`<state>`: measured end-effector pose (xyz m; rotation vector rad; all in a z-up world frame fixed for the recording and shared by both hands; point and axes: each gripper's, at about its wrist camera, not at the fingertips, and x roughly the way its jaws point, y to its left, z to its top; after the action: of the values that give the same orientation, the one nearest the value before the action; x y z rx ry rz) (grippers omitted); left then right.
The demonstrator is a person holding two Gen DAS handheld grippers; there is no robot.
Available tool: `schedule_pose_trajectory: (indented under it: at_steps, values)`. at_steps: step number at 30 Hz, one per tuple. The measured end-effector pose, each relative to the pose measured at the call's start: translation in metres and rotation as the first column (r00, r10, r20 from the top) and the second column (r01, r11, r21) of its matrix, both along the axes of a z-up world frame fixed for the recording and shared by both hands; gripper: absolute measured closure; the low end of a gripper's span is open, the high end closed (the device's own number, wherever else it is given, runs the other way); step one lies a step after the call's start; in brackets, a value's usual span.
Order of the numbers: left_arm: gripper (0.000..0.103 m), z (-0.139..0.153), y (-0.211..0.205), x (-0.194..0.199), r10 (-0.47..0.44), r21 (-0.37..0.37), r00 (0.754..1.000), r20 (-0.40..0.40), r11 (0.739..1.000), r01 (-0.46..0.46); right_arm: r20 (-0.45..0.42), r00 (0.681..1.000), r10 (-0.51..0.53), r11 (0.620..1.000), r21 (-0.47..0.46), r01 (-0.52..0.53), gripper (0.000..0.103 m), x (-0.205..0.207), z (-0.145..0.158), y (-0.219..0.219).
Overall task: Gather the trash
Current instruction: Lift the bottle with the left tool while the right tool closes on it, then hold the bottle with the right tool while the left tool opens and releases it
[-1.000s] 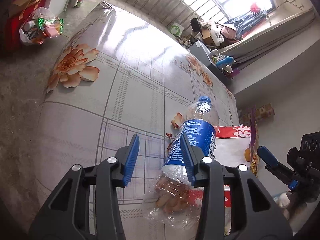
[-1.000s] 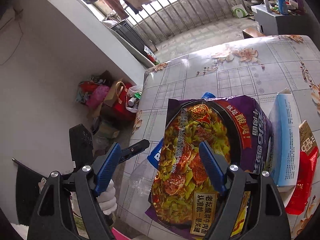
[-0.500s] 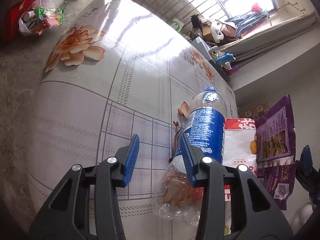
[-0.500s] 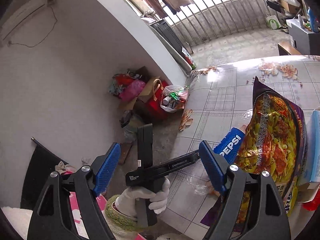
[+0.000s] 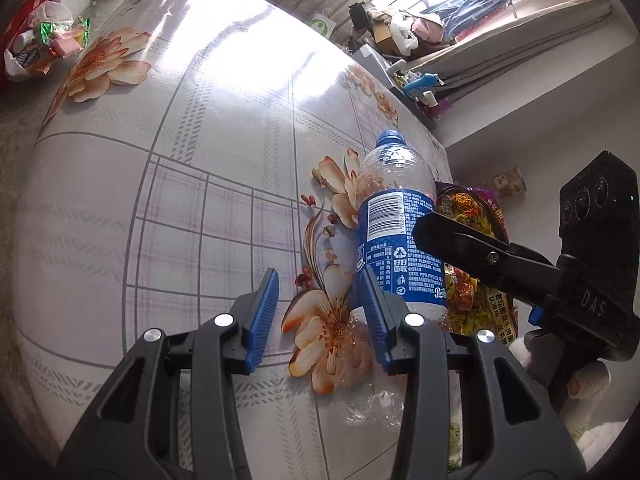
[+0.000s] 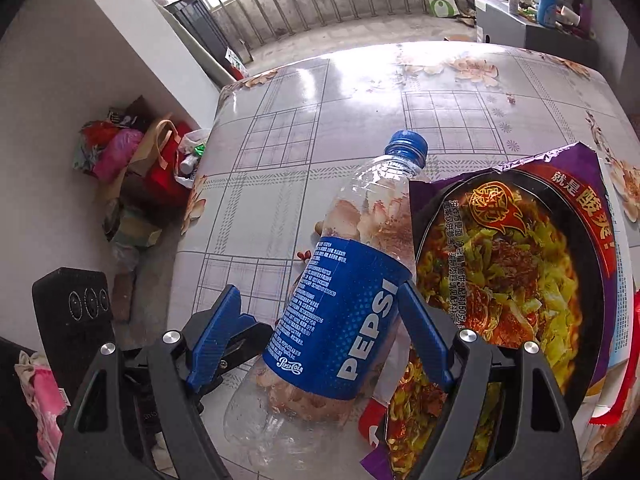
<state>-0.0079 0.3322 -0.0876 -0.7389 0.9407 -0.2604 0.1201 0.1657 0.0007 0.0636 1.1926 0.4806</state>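
An empty Pepsi bottle [image 6: 344, 312] with a blue label and cap lies on the floral table [image 6: 360, 92], its cap pointing away from me. My right gripper [image 6: 320, 332] is open and straddles the bottle's middle. Its right pad is at the label's edge, and a gap shows beside the left pad. A purple noodle packet [image 6: 520, 260] lies against the bottle's right side. In the left wrist view my left gripper [image 5: 318, 320] is open over bare tablecloth with nothing between its fingers. The bottle [image 5: 400, 240] lies just right of its right finger, and the packet [image 5: 472, 240] lies beyond the bottle.
A bag of wrappers [image 5: 40, 44] and several coloured bags [image 6: 132, 148] sit on the floor past the table's left edge. Red and white packets [image 6: 624, 392] lie at the right rim. A gloved hand [image 5: 588, 380] holds the right gripper. A cluttered cabinet [image 6: 532, 24] stands beyond the table.
My right gripper swung back from the floor side and dropped over the bottle, which now lies between its fingers. The left gripper eased down and forward. The noodle packet now lies flat.
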Motion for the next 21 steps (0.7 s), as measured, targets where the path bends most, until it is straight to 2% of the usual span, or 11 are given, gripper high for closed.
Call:
schedule_pose_trajectory:
  at_steps: [3,7,9,10,14,17,21]
  values:
    - [0.064,0.000,0.002,0.009,-0.012,-0.002,1.000,0.004,1.000,0.012,-0.057,0.998,-0.024,0.999,0.028,0.026,0.024,0.009,-0.012,-0.008]
    - [0.064,0.001,0.000,0.018,-0.016,-0.004,1.000,0.008,1.000,0.016,-0.140,0.989,-0.054,0.991,0.111,0.070,0.025,0.021,-0.027,-0.014]
    - [0.065,0.001,0.001,0.020,-0.007,-0.013,1.000,0.005,1.000,0.007,-0.159,0.984,-0.082,0.984,0.144,0.106,0.034,0.024,-0.030,-0.019]
    - [0.065,0.001,0.001,0.019,-0.004,-0.014,1.000,0.002,1.000,0.004,-0.172,0.980,-0.095,0.978,0.168,0.124,0.042,0.025,-0.032,-0.021]
    - [0.065,0.003,0.007,0.012,0.002,-0.028,1.000,-0.001,1.000,-0.002,-0.209,0.975,-0.074,0.958,0.256,0.128,0.044,0.023,-0.033,-0.027]
    - [0.065,0.013,0.006,0.006,0.003,-0.040,1.000,0.017,0.999,-0.002,-0.224,0.974,-0.041,0.928,0.354,0.120,0.044,0.018,-0.026,-0.033]
    - [0.065,0.045,0.001,-0.006,-0.002,-0.008,0.997,0.075,1.000,0.003,-0.180,0.983,0.036,0.856,0.513,0.063,0.044,0.003,0.004,-0.044]
